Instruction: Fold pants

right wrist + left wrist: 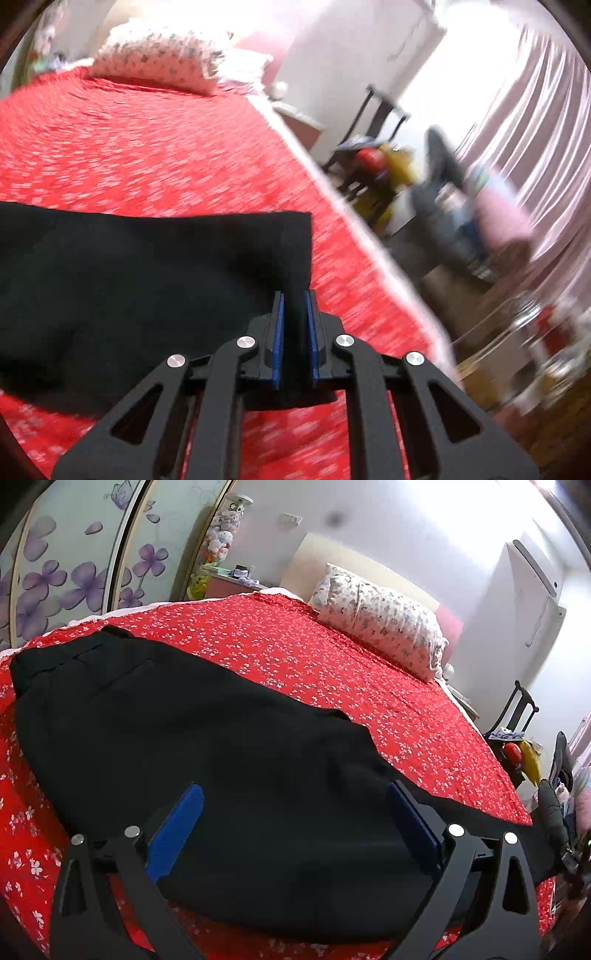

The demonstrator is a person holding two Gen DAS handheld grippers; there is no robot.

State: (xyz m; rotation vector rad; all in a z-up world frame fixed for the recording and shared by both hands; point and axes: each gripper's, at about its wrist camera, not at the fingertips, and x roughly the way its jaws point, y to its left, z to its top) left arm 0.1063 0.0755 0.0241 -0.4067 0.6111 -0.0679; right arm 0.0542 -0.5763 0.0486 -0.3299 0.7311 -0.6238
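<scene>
The black pants [192, 738] are laid flat across a bed covered by a red bedspread [295, 657] printed with small white blossoms. The cloth of the pants is matte and dark, with a waistband and pocket seams seen at the far left end in the left wrist view; the leg end is a straight, hemmed edge in the right wrist view.

The left gripper [295, 805] is spread wide above the pants — its two blue-padded fingers [181, 823] are set far apart with nothing between them. The right gripper [295, 317] is drawn narrow, and a fold of the pants [147, 266] near the hem corner is pinched between its blue pads [279, 332].

At the head of the bed a puffy pillow [384, 624] with a small floral print is seen. Beside the bed, a dark chair [513, 716] is loaded with soft items, blurred in the right wrist view. Wardrobe panels with purple flowers [74, 572] are seen at left.
</scene>
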